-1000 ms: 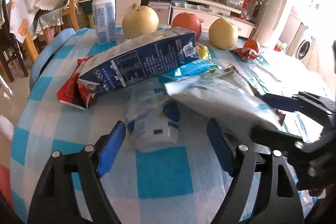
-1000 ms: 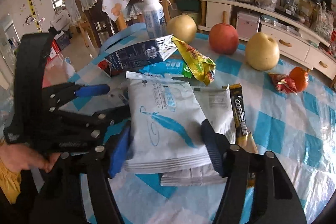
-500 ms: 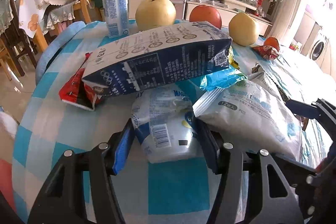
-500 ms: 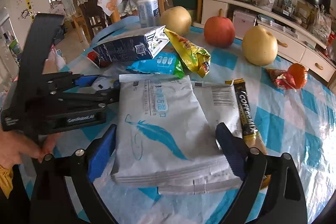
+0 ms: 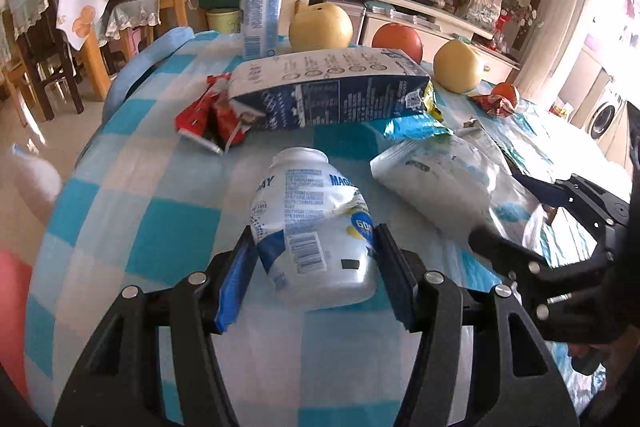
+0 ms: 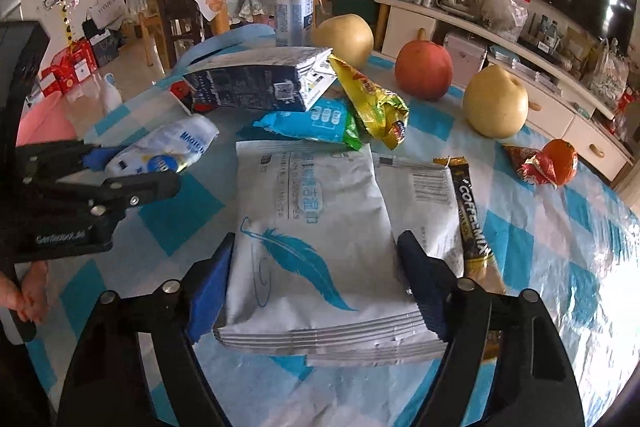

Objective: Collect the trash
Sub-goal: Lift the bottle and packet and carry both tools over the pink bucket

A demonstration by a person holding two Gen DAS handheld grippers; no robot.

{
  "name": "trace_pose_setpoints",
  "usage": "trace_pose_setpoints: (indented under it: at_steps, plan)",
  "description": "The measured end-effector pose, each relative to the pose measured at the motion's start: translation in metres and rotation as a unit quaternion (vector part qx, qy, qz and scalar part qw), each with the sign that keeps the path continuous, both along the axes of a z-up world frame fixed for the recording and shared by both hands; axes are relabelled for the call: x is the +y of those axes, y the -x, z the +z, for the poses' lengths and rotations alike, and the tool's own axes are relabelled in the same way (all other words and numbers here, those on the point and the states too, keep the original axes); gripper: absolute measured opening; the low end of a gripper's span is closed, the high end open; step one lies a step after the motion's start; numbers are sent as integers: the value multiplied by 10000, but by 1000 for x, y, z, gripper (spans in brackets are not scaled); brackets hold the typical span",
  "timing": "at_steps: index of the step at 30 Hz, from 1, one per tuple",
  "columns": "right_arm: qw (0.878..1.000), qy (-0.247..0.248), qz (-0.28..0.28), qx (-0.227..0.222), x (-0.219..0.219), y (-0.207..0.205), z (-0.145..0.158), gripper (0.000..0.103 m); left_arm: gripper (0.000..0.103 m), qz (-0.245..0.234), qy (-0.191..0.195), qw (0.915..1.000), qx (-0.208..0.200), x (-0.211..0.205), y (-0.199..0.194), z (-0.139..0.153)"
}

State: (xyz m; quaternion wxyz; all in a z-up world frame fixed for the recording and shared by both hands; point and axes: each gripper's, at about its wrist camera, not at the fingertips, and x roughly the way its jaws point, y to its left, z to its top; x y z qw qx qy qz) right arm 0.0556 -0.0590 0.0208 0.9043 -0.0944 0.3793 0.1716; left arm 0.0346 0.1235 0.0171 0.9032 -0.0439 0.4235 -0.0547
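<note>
The left hand-held gripper [image 5: 316, 269] has closed in over the last second and now grasps the crumpled white bottle [image 5: 316, 223], blue pads pressed against both its sides; a second ago the jaws stood wide with the bottle lying loose ahead of them. In the left wrist view the bottle seems tilted up off the checked surface [image 5: 168, 227], so the first piece of trash looks secured and ready to be carried off, though no bin or bag shows in either view. The right hand-held gripper [image 6: 316, 279] straddles the white feather-print pouch [image 6: 316, 239]; its jaws opened wide and have just been closing again, the pouch between them. The pads sit right at its edges, and the left one appears to touch, but the pouch lies flat and unbuckled, so I judge it not yet clamped. More trash waits behind: the dark blue carton [image 5: 332, 95], the red wrapper [image 5: 208, 117] beside it, the blue-green packet [image 6: 312, 119], the yellow snack bag [image 6: 372, 103] and the coffee stick [image 6: 474, 227]. The fruit and the upright white bottle [image 5: 260, 15] look like things to leave. Whether a second flat pouch lies beneath the feather-print one is hard to tell; only a barcoded corner pokes out. The person shows only as fingers at the frame edge.
</note>
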Motion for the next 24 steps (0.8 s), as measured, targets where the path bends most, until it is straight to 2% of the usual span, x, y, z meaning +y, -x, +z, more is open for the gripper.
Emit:
trace_pose_setpoints:
  at_steps: [8, 15, 24]
  plan:
    - [9997, -78, -172, -140, 1, 21, 3, 74, 60, 38, 243, 9996, -117, 10, 41, 7]
    - [9989, -205, -342, -239, 1, 41, 10, 74, 60, -38, 161, 9996, -209, 17, 59, 12]
    - [9982, -63, -545, -260, 15, 73, 8, 74, 60, -109, 150, 9990, -412, 27, 72, 22]
